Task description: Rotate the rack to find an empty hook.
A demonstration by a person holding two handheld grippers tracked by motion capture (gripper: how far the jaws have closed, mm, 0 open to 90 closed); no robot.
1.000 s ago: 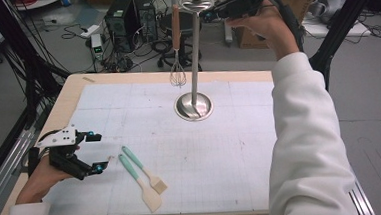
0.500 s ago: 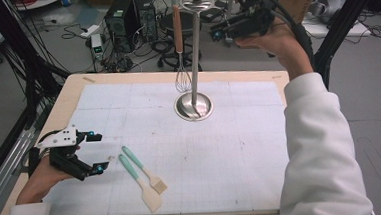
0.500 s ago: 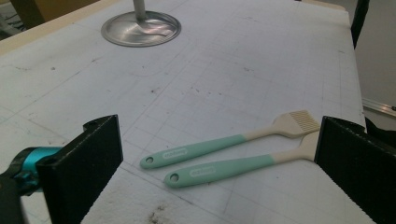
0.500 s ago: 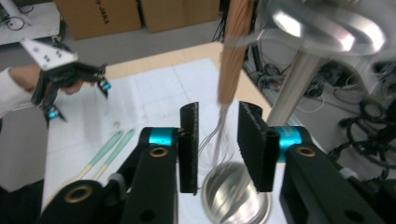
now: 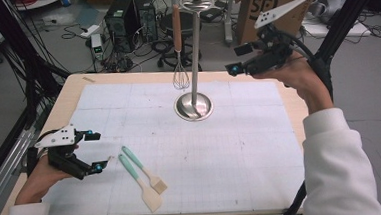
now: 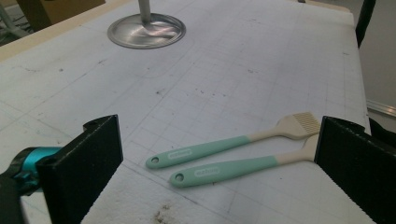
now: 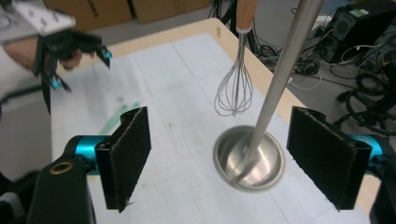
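Note:
A steel stand (image 5: 193, 47) with a round base (image 5: 193, 107) rises at the table's back middle. A whisk (image 5: 180, 76) with a wooden handle hangs from its top hooks. Two teal-handled tools lie at the front left: a pastry brush (image 5: 143, 169) and a spatula (image 5: 139, 183). My left gripper (image 5: 97, 151) rests low just left of them, open and empty; its own view shows the brush (image 6: 233, 142) and spatula (image 6: 238, 167) between the jaws. My right gripper (image 5: 238, 58) hovers in the air to the right of the stand, open and empty, looking at the whisk (image 7: 234, 93) and pole (image 7: 280, 70).
A white gridded mat (image 5: 261, 148) covers the wooden table (image 5: 67, 97). Behind the table are computer cases, cables and a cardboard box (image 5: 262, 3). Black frame posts stand at both sides. A white sleeve (image 5: 337, 168) reaches in along the right edge.
My right gripper has pulled back from the stand's top, moving right and lower, away from the whisk that hangs there. The left gripper has stayed put.

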